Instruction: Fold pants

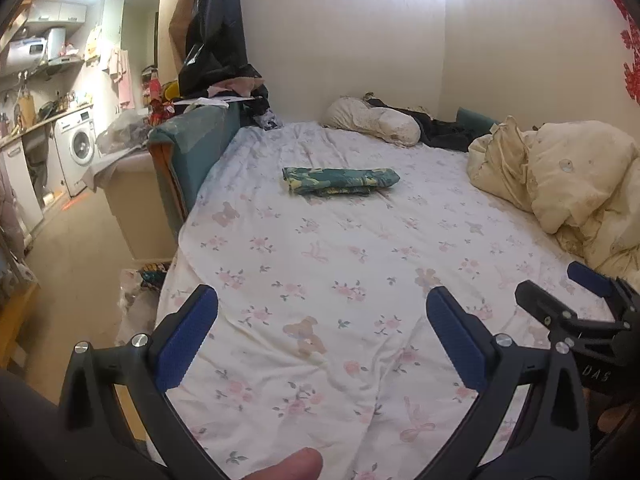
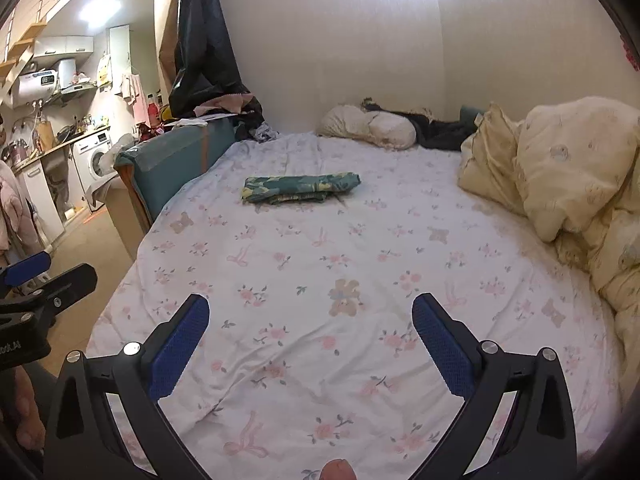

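Plainly folded pants (image 1: 340, 181) on the bed (image 1: 320, 320) — both hand-held grippers (image 1: 322, 312) (image 2: 310, 320) agape, "DAS" lettering.

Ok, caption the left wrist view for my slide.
Folded pants lie on the bed; both grippers open, empty.

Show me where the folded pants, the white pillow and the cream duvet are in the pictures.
folded pants (image 1: 340, 180), left wrist view, middle of the top layer.
white pillow (image 2: 368, 126), right wrist view, centre of its front side.
cream duvet (image 1: 576, 176), left wrist view, upper bulge of the pile.
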